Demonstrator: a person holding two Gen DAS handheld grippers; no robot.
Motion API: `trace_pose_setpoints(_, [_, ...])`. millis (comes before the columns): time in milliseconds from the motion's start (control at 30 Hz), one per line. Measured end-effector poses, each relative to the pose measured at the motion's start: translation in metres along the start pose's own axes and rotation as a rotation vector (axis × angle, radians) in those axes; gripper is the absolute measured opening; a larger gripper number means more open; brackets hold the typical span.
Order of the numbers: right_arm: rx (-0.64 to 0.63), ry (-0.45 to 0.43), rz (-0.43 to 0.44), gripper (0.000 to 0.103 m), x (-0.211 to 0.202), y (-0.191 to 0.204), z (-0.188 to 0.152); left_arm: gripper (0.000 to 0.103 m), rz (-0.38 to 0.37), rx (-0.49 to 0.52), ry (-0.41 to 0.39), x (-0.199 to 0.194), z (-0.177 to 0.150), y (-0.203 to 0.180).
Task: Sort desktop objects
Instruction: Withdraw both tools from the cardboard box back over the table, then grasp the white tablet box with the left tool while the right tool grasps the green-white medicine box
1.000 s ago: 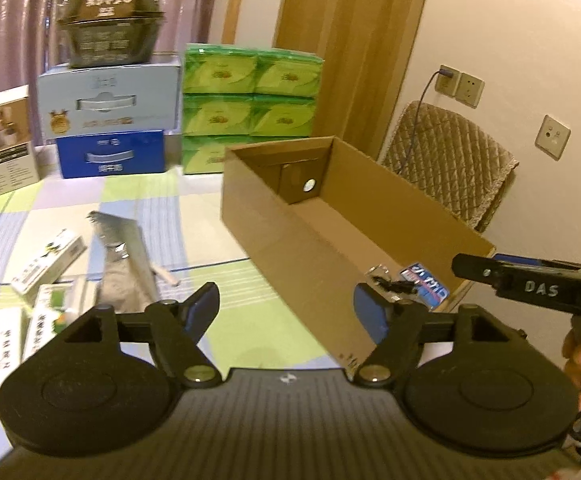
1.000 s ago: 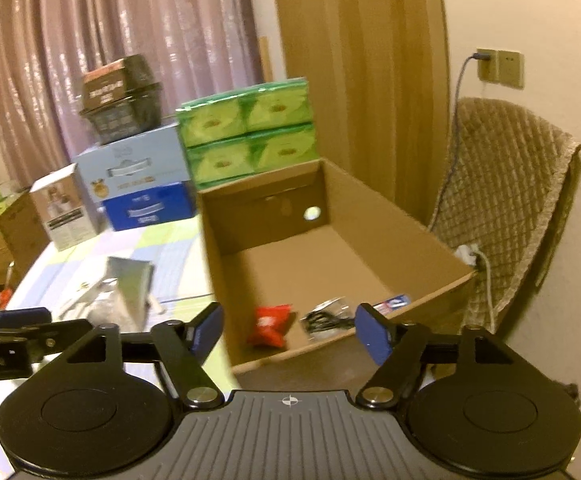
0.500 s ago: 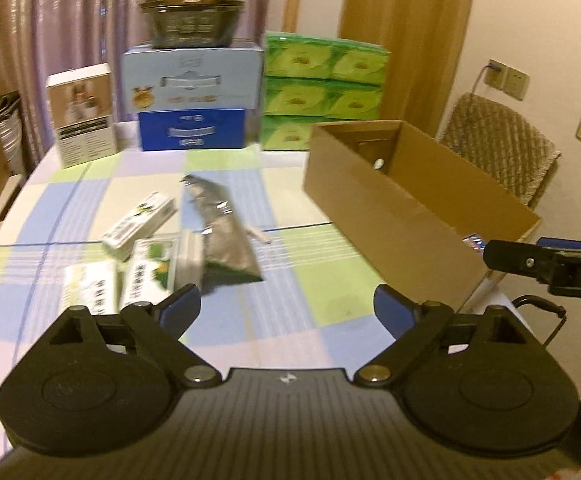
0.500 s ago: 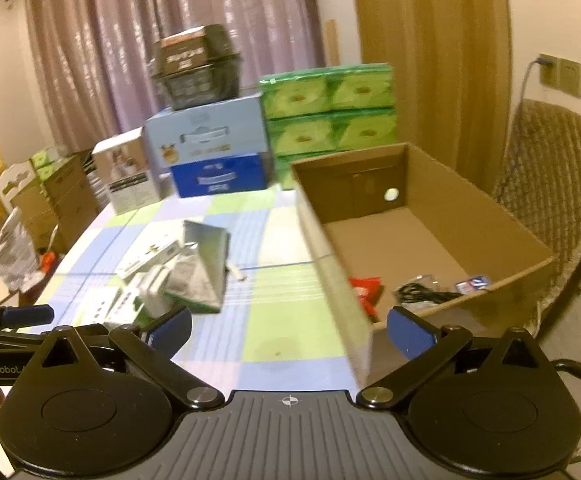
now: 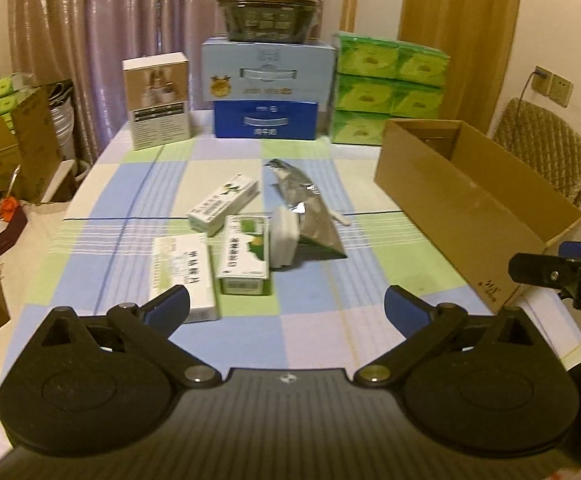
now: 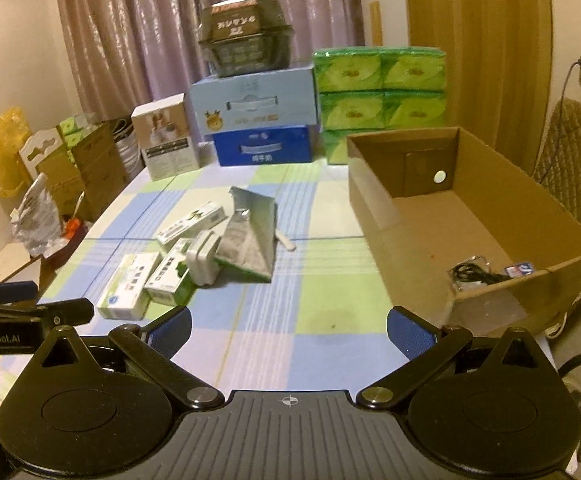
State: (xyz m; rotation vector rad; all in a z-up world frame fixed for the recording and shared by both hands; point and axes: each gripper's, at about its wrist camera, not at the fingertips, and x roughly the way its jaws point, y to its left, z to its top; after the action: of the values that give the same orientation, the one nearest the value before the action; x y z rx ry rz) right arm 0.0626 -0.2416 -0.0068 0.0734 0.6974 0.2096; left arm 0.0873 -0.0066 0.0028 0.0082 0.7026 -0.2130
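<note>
On the checked cloth [image 5: 138,184], small boxes [image 5: 242,256] and a foil pouch [image 5: 310,216] are clustered left of the carton [image 6: 374,216]. The left gripper [image 5: 286,308] has just been opened wide, nothing between its jaws. The right gripper [image 6: 288,330] is likewise spread and empty.

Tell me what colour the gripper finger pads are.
Blue, on the left gripper pads; clearest in the left wrist view.
</note>
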Motion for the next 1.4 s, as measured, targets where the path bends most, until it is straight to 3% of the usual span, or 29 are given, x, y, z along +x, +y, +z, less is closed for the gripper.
trace_pose_setpoints(733, [-0.027, 0.054, 0.041, 0.101, 0.034, 0.029, -0.007, 0.102, 0.089, -0.04, 0.028, 0.011, -0.006, 0.06])
trace_pose_setpoints(1067, [-0.035, 0.045, 0.071, 0.101, 0.079, 0.051, -0.01, 0.101, 0.117, 0.029, 0.086, 0.06, -0.012, 0.088])
trace_pose_setpoints(1400, [-0.025, 0.069, 0.073, 0.101, 0.127, 0.061, -0.01, 0.1, 0.064, 0.073, 0.128, 0.115, -0.02, 0.096])
